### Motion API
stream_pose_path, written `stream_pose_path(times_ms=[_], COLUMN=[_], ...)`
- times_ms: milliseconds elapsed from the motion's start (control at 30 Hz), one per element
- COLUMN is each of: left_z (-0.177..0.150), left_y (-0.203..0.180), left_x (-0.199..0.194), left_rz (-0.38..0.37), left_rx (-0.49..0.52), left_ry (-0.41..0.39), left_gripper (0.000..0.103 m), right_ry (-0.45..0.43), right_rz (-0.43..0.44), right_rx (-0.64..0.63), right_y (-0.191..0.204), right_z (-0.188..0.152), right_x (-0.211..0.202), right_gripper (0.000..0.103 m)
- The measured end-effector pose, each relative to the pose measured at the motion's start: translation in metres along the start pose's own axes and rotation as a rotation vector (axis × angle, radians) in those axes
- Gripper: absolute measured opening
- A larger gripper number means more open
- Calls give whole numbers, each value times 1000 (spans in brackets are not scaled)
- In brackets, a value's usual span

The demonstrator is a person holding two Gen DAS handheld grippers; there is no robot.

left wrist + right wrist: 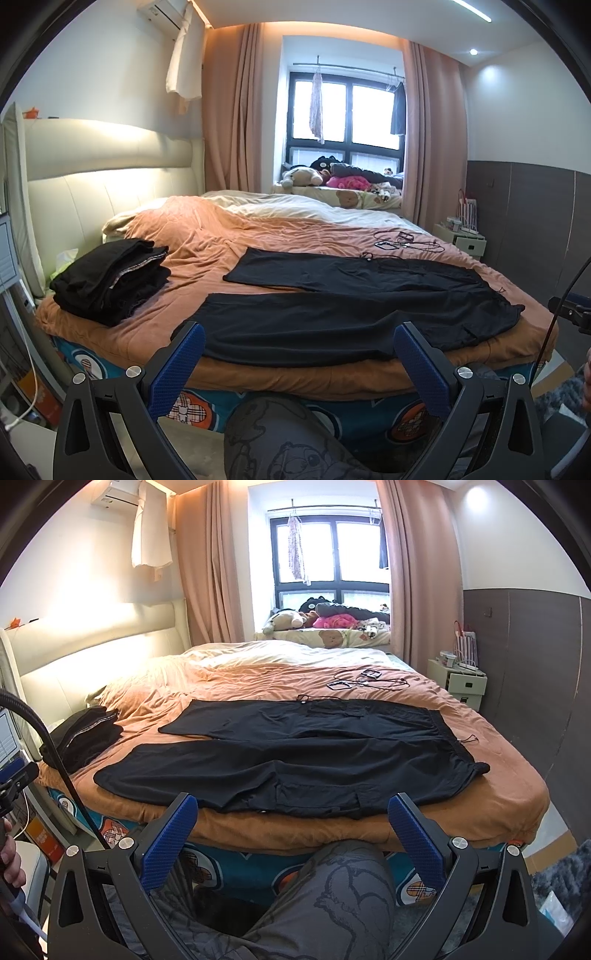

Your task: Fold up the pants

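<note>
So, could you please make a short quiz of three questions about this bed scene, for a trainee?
1. True or false: the black pants lie spread flat on the orange blanket.
2. Where is the waistband? A) toward the headboard B) toward the nightstand side
3. Fill in: both the left claw and the right claw are ____ and hold nothing.

Key: 1 true; 2 B; 3 open. Bonus: the folded dark pile sits near the headboard.
</note>
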State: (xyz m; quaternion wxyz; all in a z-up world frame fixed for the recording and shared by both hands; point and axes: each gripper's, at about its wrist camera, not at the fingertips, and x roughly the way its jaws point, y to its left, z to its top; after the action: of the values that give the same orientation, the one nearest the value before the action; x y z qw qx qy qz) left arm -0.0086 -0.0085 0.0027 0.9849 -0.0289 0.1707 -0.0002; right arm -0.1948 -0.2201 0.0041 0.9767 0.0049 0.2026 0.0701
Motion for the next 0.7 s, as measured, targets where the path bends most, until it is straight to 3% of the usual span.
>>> stream_pose_path(times_ms=[700], left_z=[-5], left_y=[-1], left_x=[10], left_rz=[2], left_rx=[-6], left_ry=[15], left_gripper=[103], right_ry=[-1], right_rz=[4], right_rx=[-2], right_y=[-5], right_z=[2], right_x=[6], right_gripper=[103])
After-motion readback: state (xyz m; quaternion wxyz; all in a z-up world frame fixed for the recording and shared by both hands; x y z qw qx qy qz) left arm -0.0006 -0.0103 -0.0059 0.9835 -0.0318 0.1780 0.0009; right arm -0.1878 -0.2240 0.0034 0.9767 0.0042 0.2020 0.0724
